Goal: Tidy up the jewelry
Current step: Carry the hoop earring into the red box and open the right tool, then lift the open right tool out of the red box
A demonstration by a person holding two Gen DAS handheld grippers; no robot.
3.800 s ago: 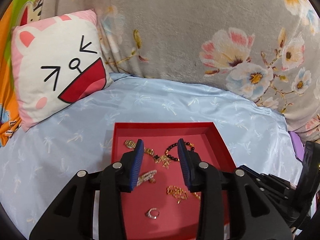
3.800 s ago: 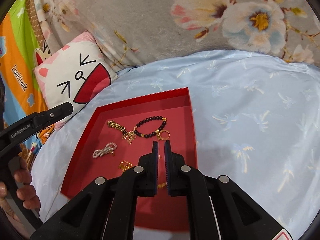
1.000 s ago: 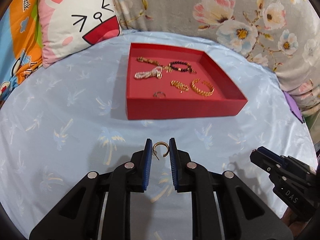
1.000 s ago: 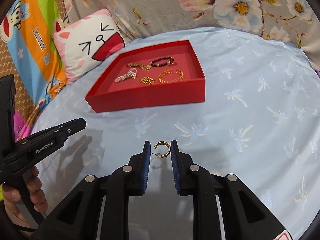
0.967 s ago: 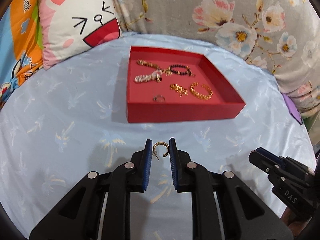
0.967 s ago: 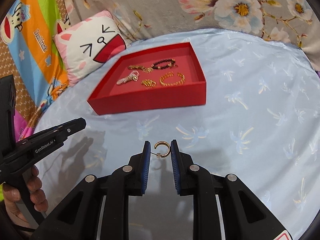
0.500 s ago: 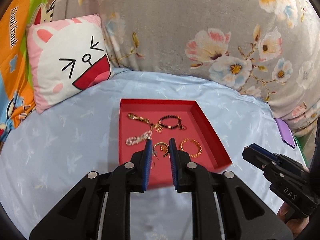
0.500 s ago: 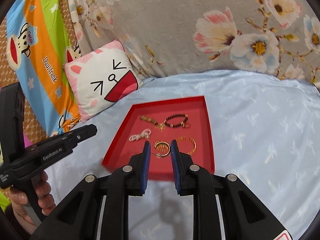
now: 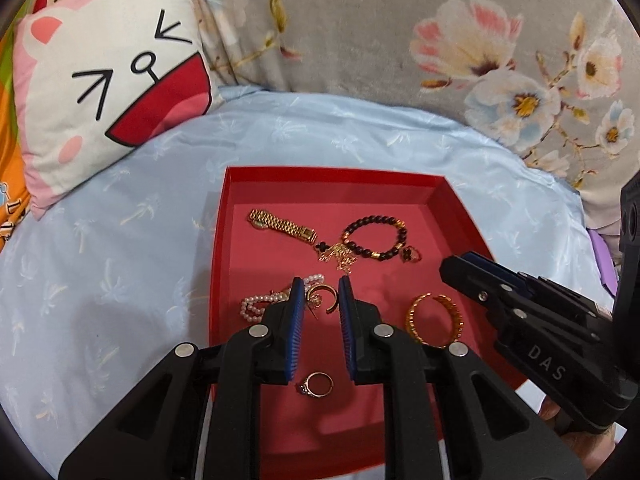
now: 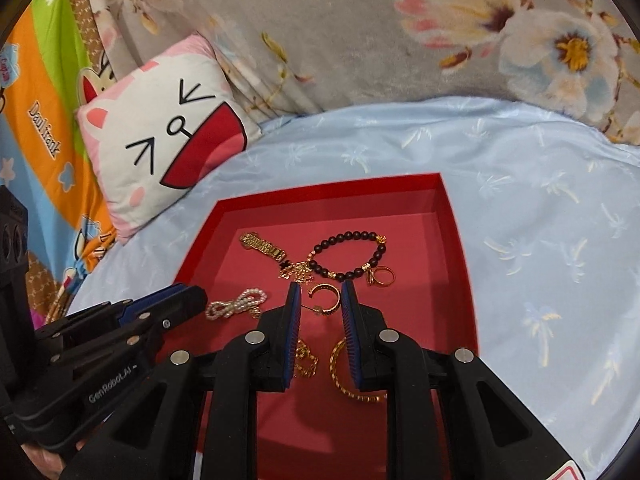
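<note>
Over on the left, the cat-face pillow (image 9: 108, 80) leans against the floral blanket (image 9: 380, 32), well clear of the action. Next, the left gripper (image 9: 319, 300) hangs above the near-left part of the red tray (image 9: 332, 172), jaws nearly together and pinching a small gold hoop earring (image 9: 322, 295) by its edges. The risk there, I'd judge: that hoop is thin and curved, so any loosening before it is low drops it onto the pearl strand (image 9: 260, 306) right underneath, and a post can snag in beads.

Centre of the tray, the gold watch band (image 9: 282, 226), the black bead bracelet (image 9: 376, 236) and a tangled gold chain (image 9: 338, 256) already touch each other; more pieces landing there would knot things further.

To the right, the right gripper (image 10: 318, 300) is likewise clamped narrowly on a second gold hoop (image 10: 326, 294). Both tools crowd the same tray, near enough that a careless swing could knock them together. Nearest, the gold bangle (image 9: 434, 320) and a stone ring (image 9: 316, 384) lie under the fingers, easy to nudge.
</note>
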